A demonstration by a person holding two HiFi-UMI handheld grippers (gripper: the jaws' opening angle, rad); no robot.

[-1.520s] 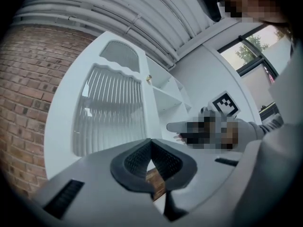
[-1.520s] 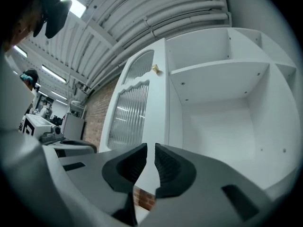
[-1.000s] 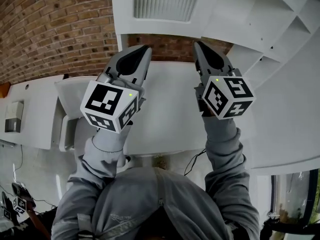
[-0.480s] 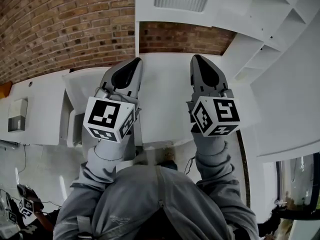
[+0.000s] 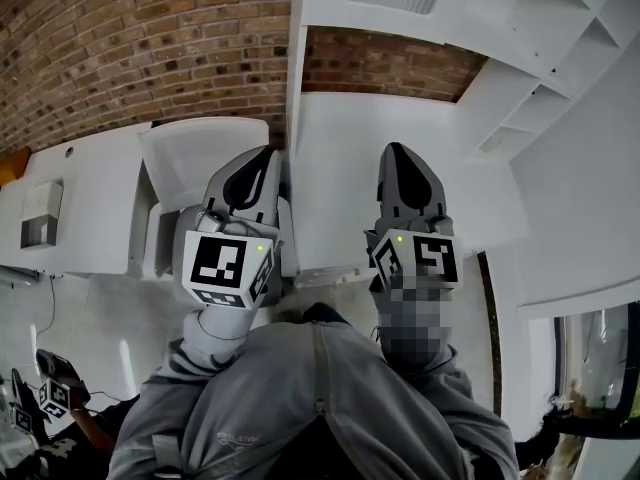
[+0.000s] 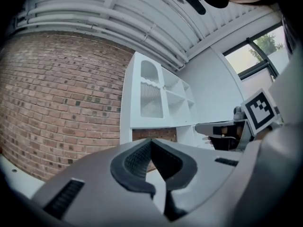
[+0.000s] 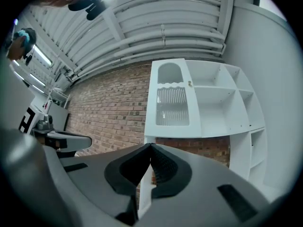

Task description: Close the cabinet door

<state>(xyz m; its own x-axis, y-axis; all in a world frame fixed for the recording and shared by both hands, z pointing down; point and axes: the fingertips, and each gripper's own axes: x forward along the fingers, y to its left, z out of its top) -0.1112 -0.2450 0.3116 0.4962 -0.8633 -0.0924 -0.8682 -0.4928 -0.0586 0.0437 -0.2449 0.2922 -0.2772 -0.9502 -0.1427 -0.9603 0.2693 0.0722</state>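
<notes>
Both tongs together, empty: left gripper (image 5: 264, 154), right gripper (image 5: 394, 150). Cabinet door (image 7: 172, 105) at upper-left corner of shelf unit (image 7: 222, 112), looks flush w/ frame. Prob. done; only backing off left.

— Cabinet door (image 7: 171, 100)?
— White, tall and upright, on the left part of a white wall cabinet (image 7: 222, 109), far ahead and high up.
— Look of it?
— Plain arched panel (image 7: 169, 74) at the top, ribbed pane (image 7: 173, 109) below it, small knob (image 7: 189, 83) on the right edge, near the top.
— Open or shut?
— Shut, by the look of it: lying flat, in line with the cabinet front, right edge meeting the upright divider.
— And to the right?
— Open shelf compartments (image 7: 215, 82) of the same cabinet, just beside the knob edge.
</notes>
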